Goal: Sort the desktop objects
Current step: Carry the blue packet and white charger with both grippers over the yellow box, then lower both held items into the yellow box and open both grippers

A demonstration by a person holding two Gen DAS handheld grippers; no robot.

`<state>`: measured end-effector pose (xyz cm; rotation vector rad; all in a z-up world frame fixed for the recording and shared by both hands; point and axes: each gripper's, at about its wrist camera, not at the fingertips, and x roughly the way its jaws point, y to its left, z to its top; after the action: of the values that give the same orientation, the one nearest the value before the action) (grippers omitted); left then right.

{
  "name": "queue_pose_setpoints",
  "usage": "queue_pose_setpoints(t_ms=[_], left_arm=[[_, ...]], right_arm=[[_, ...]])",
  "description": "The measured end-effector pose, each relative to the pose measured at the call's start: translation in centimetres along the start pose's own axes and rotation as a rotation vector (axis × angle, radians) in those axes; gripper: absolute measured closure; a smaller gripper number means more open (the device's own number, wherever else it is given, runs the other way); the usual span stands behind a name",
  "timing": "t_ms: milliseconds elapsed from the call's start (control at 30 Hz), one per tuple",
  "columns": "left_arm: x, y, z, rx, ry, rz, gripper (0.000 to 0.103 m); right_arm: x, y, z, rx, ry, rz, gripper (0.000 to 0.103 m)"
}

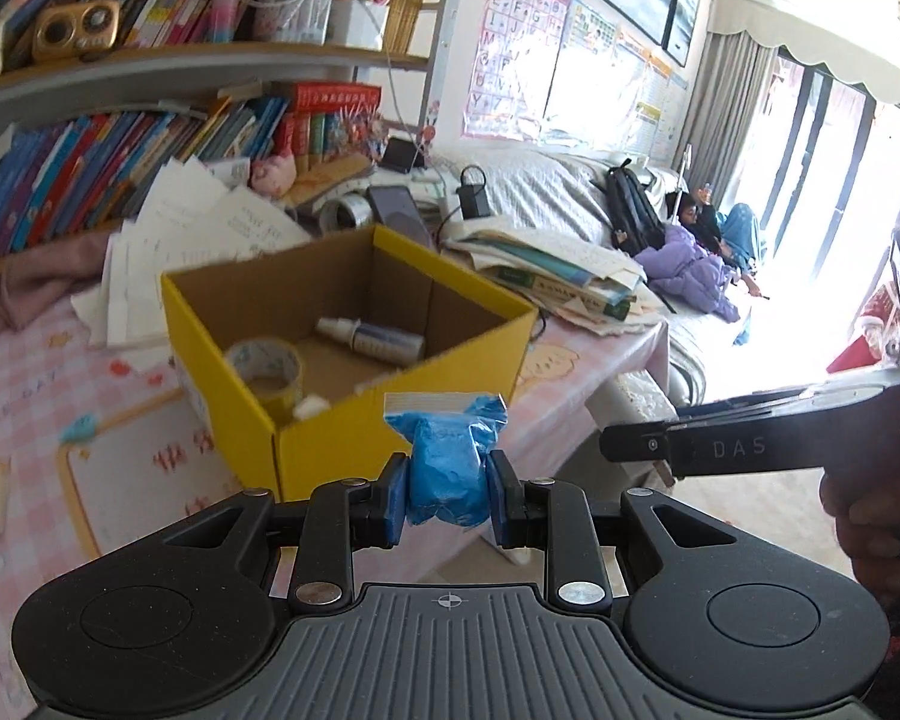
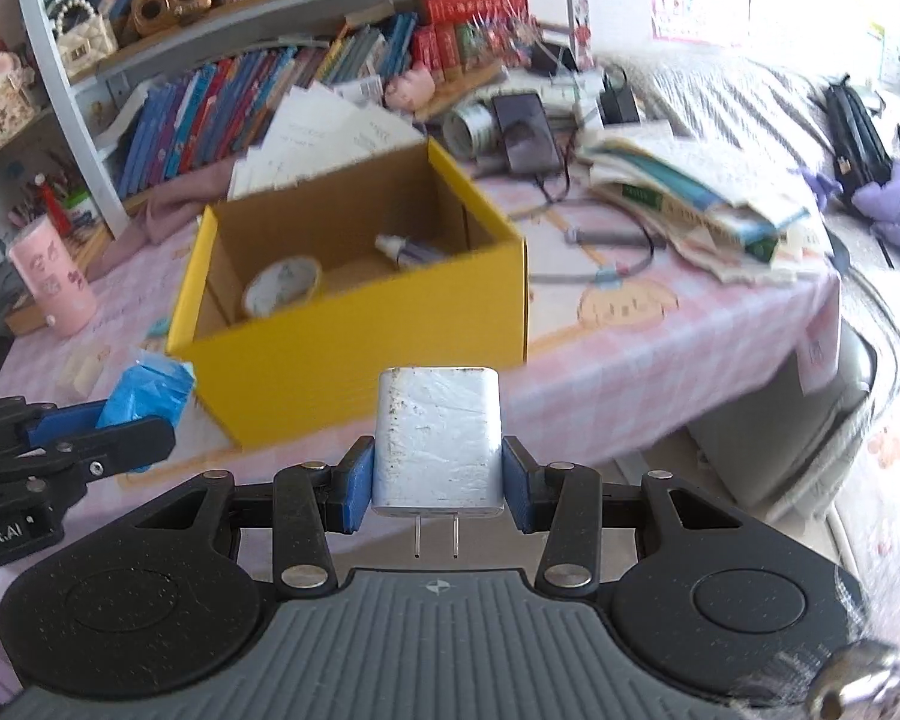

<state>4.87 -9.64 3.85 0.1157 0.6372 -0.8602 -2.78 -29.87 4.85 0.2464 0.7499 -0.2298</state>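
A yellow cardboard box stands open on the pink checked tablecloth, holding a tape roll and a small spray bottle. My left gripper is shut on a small blue plastic bag, held just short of the box's near corner. That bag and the left gripper's fingers also show at the left of the right wrist view. My right gripper is shut on a white wall charger, prongs toward the camera, in front of the box's near wall.
Loose papers, a stack of books, a phone and cables lie behind and right of the box. A pink cup stands at the left. The table edge drops off at the right; bookshelves fill the back.
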Motion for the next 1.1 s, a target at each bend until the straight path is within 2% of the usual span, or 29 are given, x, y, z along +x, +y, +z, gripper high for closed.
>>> queue_pose_setpoints(t_ms=[300, 533, 733, 867, 1100], left_arm=[[3.5, 0.9, 4.6, 0.022, -0.048, 0.079, 0.078], [6.7, 2.2, 7.0, -0.016, -0.042, 0.173, 0.078], [9.7, 3.3, 7.9, -0.041, 0.001, 0.246, 0.078], [12.3, 4.6, 8.8, -0.055, 0.057, 0.29, 0.078], [16.3, 5.9, 10.8, 0.001, 0.155, 0.35, 0.078]], right_arm=[[3.4, -1.0, 6.2, -0.086, -0.086, 0.083, 0.062], [8.0, -0.6, 10.7, -0.181, -0.06, 0.166, 0.062], [12.8, -0.1, 12.4, -0.235, 0.024, 0.232, 0.062], [16.3, 0.8, 13.4, -0.297, 0.075, 0.252, 0.062], [20.9, 1.6, 14.4, -0.385, 0.163, 0.284, 0.062]])
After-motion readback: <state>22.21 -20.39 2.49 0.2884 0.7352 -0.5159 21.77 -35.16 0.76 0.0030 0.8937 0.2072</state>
